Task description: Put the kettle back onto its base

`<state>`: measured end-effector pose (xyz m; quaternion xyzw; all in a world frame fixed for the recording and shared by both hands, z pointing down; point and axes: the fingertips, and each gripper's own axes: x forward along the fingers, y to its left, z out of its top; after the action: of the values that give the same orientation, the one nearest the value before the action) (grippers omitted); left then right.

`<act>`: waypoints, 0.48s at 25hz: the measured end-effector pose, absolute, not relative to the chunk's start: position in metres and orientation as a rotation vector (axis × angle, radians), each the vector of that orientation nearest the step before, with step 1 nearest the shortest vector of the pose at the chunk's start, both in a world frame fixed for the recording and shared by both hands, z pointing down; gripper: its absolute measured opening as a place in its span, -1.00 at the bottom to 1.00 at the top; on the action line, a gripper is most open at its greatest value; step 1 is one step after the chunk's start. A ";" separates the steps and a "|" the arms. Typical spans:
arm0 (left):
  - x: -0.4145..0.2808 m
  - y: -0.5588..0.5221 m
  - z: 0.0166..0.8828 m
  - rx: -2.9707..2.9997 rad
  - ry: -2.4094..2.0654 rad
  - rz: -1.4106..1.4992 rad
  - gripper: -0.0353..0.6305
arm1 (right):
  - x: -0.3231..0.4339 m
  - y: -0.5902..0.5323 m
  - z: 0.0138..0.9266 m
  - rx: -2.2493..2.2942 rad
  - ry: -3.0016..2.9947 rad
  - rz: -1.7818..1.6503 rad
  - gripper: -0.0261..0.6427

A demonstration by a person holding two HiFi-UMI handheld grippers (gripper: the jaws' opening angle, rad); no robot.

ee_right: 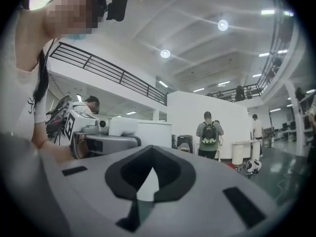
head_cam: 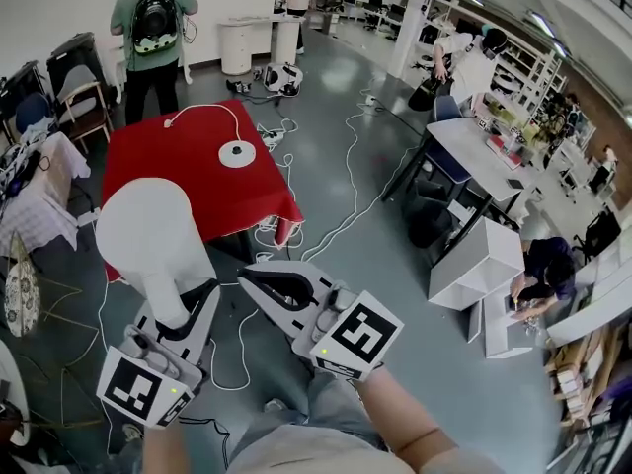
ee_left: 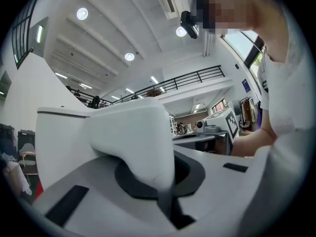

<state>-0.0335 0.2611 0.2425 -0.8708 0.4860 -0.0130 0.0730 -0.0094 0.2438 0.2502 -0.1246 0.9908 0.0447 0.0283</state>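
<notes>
The left gripper (head_cam: 190, 302) was clamped on the handle of the white kettle (head_cam: 148, 235), which was held in the air near the person, well apart from the round base (head_cam: 237, 153) on the far red table (head_cam: 148, 171). The right gripper (head_cam: 255, 276) was empty, jaws together. Recommended procedure: keep the kettle level, centre it over the base, and lower it straight down.

Left gripper (head_cam: 193, 299) and right gripper (head_cam: 265, 275): pale grey plastic bodies with black pads inside the jaws. Behind each pair of jaws sits a white marker cube (head_cam: 360, 334) printed with a black square pattern. A small green light (head_cam: 321, 352) glows beside the cube. The person wears a white short-sleeved top (ee_left: 291, 107), grey-beige legwear (head_cam: 296, 437) and a black head camera (ee_right: 116, 6).
</notes>
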 end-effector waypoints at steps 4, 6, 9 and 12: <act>-0.036 0.253 0.241 -2.625 1.457 -0.023 -0.88 | -0.012 0.237 0.253 -0.377 3.071 0.126 -0.90; -0.036 0.246 0.242 -2.627 1.459 -0.014 -0.88 | -0.010 0.232 0.255 -0.377 3.072 0.137 -0.90; -0.034 0.234 0.246 -2.629 1.467 -0.008 -0.88 | -0.006 0.220 0.259 -0.374 3.075 0.143 -0.90; -0.034 0.216 0.249 -2.628 1.474 -0.006 -0.88 | -0.007 0.201 0.263 -0.356 3.082 0.133 -0.90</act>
<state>-0.0340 0.2158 0.2486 -0.8704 0.4881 -0.0020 0.0641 -0.0074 0.2012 0.2627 -0.1146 0.9923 0.0427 0.0182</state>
